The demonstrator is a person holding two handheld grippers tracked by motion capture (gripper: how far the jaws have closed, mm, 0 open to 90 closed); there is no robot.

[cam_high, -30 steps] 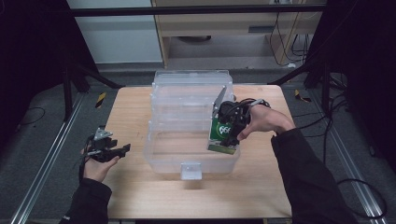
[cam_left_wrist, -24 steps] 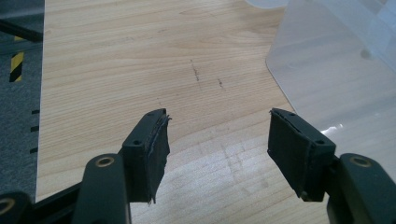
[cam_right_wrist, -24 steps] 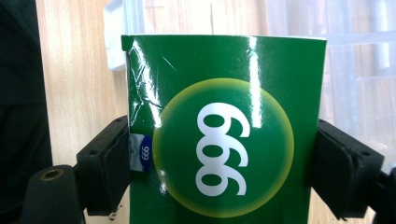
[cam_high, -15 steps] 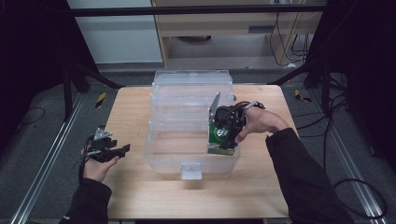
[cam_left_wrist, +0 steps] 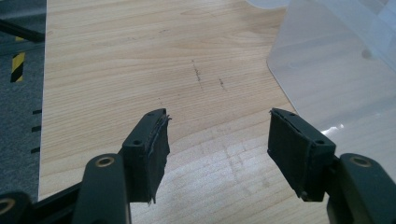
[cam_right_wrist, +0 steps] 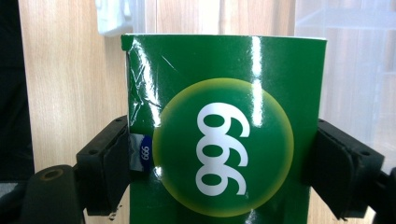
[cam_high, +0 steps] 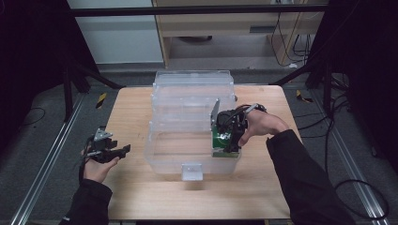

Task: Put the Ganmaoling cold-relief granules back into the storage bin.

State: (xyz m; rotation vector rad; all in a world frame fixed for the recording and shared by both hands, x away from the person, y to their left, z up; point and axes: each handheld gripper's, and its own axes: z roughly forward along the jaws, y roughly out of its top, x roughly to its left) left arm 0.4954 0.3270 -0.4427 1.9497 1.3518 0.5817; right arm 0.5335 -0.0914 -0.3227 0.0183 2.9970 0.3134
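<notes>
A green box (cam_right_wrist: 224,135) with a yellow-green disc and white "999" sits between the jaws of my right gripper (cam_right_wrist: 224,158), which is shut on its two sides. In the high view that gripper (cam_high: 228,136) holds the green box (cam_high: 219,143) tilted over the right end of a clear plastic bin (cam_high: 187,117). My left gripper (cam_high: 112,152) rests in a hand at the table's left edge. Its jaws stand open with bare wood between them (cam_left_wrist: 217,144).
The clear bin has a white latch (cam_high: 191,171) on its near wall and a lid (cam_high: 193,79) folded back behind it. Its curved corner (cam_left_wrist: 327,74) lies to the right of the left gripper. The wooden table (cam_high: 141,197) has dark frame rails on both sides.
My right gripper has carried the green box a little leftward and lower over the bin's right end. The left gripper has stayed put.
</notes>
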